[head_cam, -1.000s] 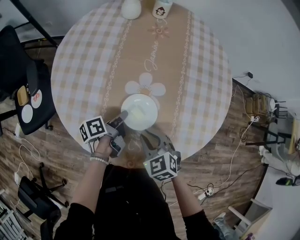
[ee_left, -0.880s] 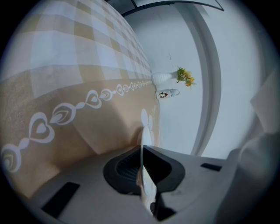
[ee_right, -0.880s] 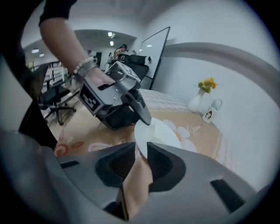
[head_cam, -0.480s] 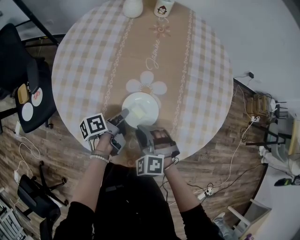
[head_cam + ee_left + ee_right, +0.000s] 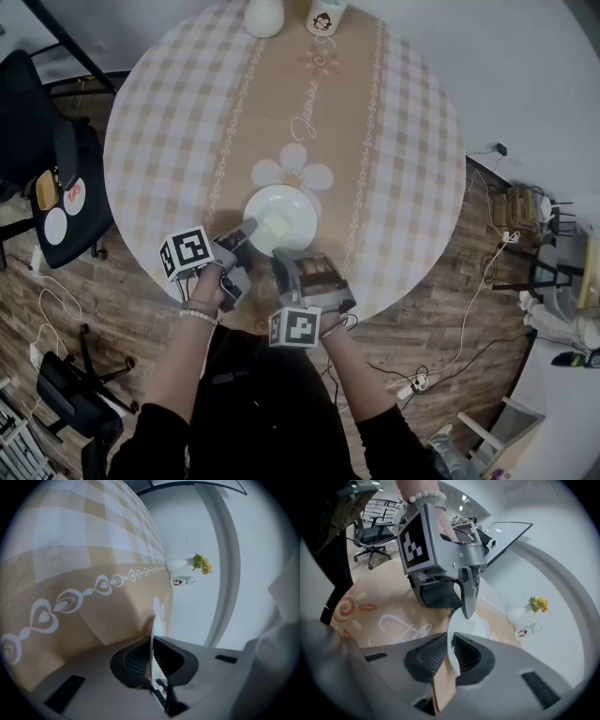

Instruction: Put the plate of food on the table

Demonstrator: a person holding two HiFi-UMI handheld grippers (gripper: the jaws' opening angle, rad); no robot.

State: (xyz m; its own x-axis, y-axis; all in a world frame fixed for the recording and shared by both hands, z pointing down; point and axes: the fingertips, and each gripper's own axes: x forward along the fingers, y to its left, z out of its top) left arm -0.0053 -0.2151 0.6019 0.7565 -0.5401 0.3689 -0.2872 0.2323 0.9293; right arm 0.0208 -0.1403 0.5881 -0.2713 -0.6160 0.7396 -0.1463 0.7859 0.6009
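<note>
A white plate (image 5: 281,220) with a pale piece of food (image 5: 275,225) lies on the round checked tablecloth (image 5: 394,141), near the front edge. My left gripper (image 5: 247,228) is shut on the plate's left near rim; in the left gripper view the rim (image 5: 152,632) runs edge-on between the pads of that gripper (image 5: 152,660). My right gripper (image 5: 281,258) is at the near rim, its jaws closing. In the right gripper view the rim (image 5: 454,634) sits pinched between the dark pads of that gripper (image 5: 451,656), and the left gripper (image 5: 464,597) shows beyond.
A white vase (image 5: 264,14) with yellow flowers and a printed mug (image 5: 325,14) stand at the table's far edge. A black chair (image 5: 47,159) is left of the table. Cables and a power strip (image 5: 412,382) lie on the wooden floor at the right.
My right gripper has swung left from the table's front edge onto the plate's near rim, and its jaws have narrowed around it. The left gripper and the plate have stayed put.
</note>
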